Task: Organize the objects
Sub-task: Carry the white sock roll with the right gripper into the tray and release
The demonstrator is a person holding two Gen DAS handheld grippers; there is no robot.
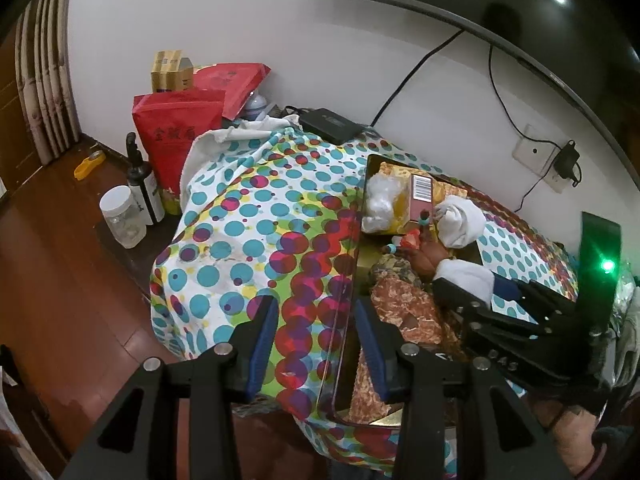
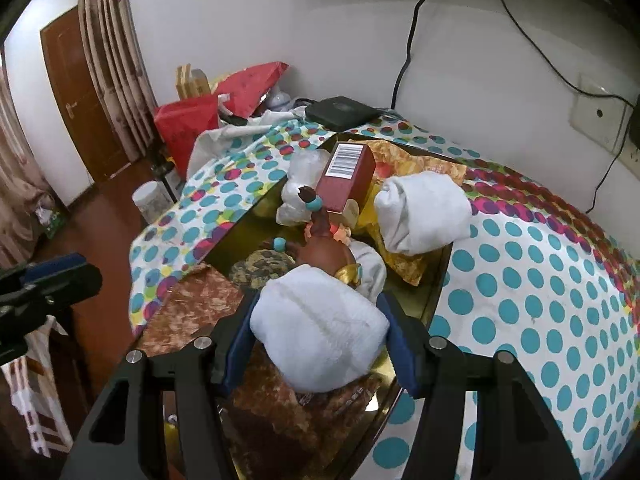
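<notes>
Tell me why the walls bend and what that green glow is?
Left wrist view: the fisheye lens bows the TV edge, and a green light flares above the right gripper. Right wrist view: the same bending, and the held white cloth roll looks soft.

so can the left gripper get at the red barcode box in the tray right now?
Probably yes. The left gripper is open and holds nothing, straddling the gold tray's near wall. The red barcode box sits uncovered on top at the far end. The right gripper, shut on a white cloth roll, is off to one side.
</notes>
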